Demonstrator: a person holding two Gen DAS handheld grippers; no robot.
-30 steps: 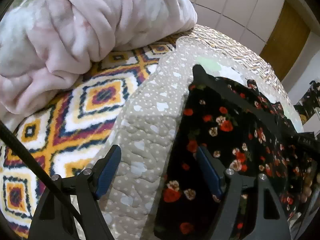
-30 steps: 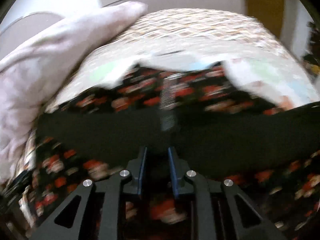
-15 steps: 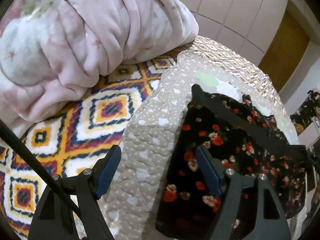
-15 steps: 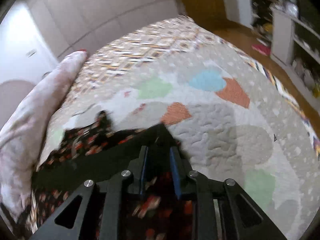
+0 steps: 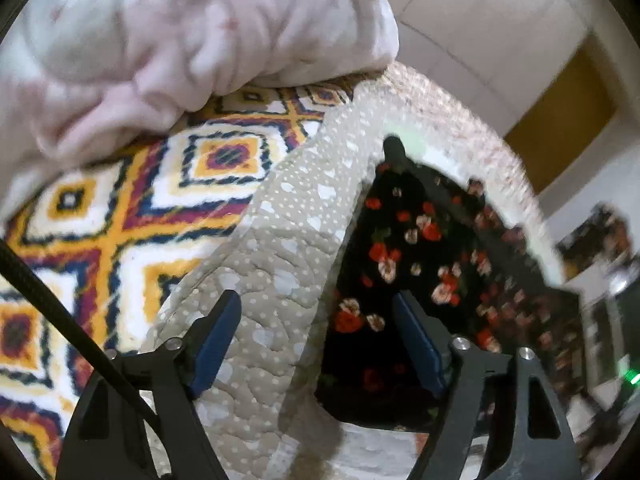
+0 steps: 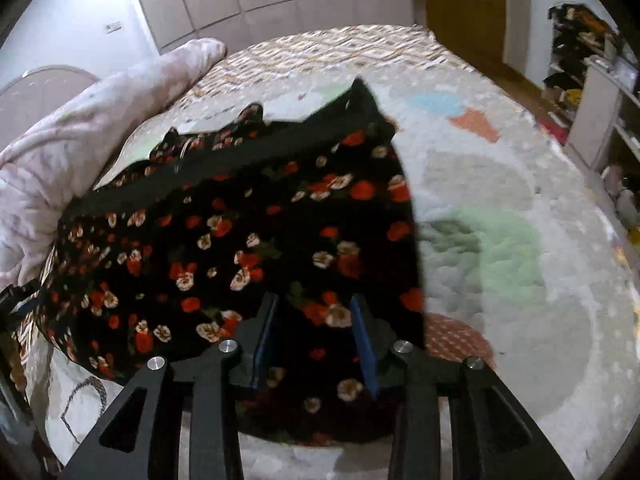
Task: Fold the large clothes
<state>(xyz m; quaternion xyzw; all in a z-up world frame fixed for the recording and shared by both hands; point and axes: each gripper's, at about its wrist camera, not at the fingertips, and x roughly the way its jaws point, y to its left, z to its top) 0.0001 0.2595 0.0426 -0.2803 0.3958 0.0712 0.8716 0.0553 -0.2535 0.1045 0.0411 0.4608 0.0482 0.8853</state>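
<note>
**A:** What do I get off the left wrist camera?

**B:** From the left: a pink blanket [image 5: 168,36] bunched up high, lying on a bedspread [image 5: 120,208] with orange, white and navy diamonds. Next to that comes a beige quilt [image 5: 288,248] with pale hearts and dots, spread over the bedspread. My left gripper [image 5: 316,332] is spread wide with nothing between its blue pads; the left pad sits over the quilt, the right one over the garment [image 5: 416,256].

**A:** The garment is where?

**B:** Flat on the quilt, right of centre in that view. It is black with red and cream flowers, and its near hem ends just ahead of the right finger.

**A:** And the right wrist camera?

**B:** It shows what the left one can't. The blanket [image 6: 80,152] is at the far left again, then the garment [image 6: 224,240] laid out whole, with a plain black band across its far edge running up to a point. My right gripper [image 6: 314,336] is parted, holding nothing, with both pads over the near part of the cloth. Whether they touch it I can't tell. To the right the quilt [image 6: 500,208] shows big colour patches: green, blue, orange. The left view only has its dotted border.

**A:** Anything holding things?

**B:** Far right, a white shelf unit [image 6: 600,104] with dark and yellow items on it, too blurred to name.
</note>
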